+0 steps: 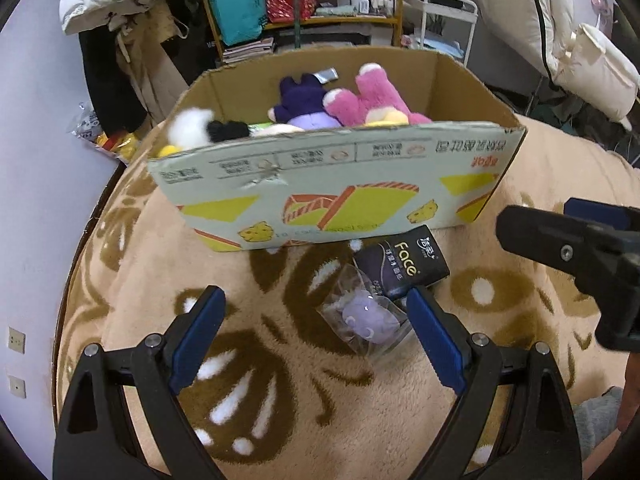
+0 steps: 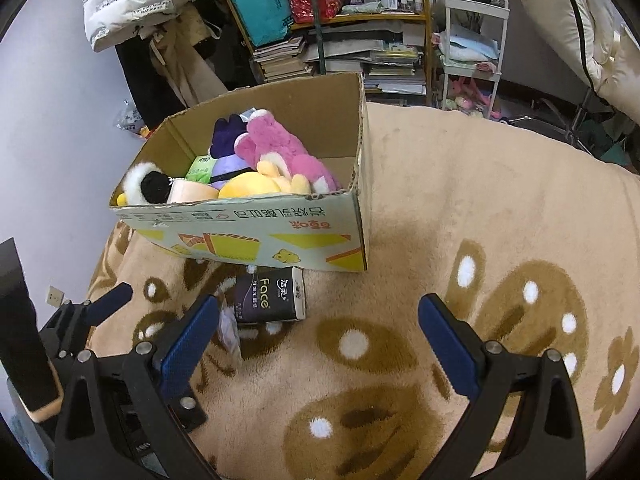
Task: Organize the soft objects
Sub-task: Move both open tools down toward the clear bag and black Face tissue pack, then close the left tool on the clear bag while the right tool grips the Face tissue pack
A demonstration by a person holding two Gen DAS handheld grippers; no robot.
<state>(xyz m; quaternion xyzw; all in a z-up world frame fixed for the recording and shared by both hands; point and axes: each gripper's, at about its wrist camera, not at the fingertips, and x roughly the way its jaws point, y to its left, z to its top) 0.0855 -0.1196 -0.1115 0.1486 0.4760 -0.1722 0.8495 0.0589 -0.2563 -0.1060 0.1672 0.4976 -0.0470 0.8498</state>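
A cardboard box (image 1: 336, 184) (image 2: 256, 232) stands on the beige blanket and holds several plush toys: a pink one (image 1: 372, 100) (image 2: 280, 148), a purple one (image 1: 300, 104), a yellow one (image 2: 252, 184) and a white-and-black one (image 1: 200, 128) (image 2: 148, 184). In front of the box lie a dark "Face" tissue pack (image 1: 400, 268) (image 2: 270, 294) and a small purple toy in a clear bag (image 1: 366, 316) (image 2: 230, 328). My left gripper (image 1: 316, 340) is open, low over the blanket, with the bagged toy just inside its right finger. My right gripper (image 2: 316, 344) is open and empty, to the right of the pack.
The flowered beige blanket (image 2: 480, 220) covers the bed. A shelf (image 2: 340, 20) with bags, books and bottles stands behind the box. A white trolley (image 2: 472, 40) is at the back right. Coats (image 2: 140, 0) hang at the back left.
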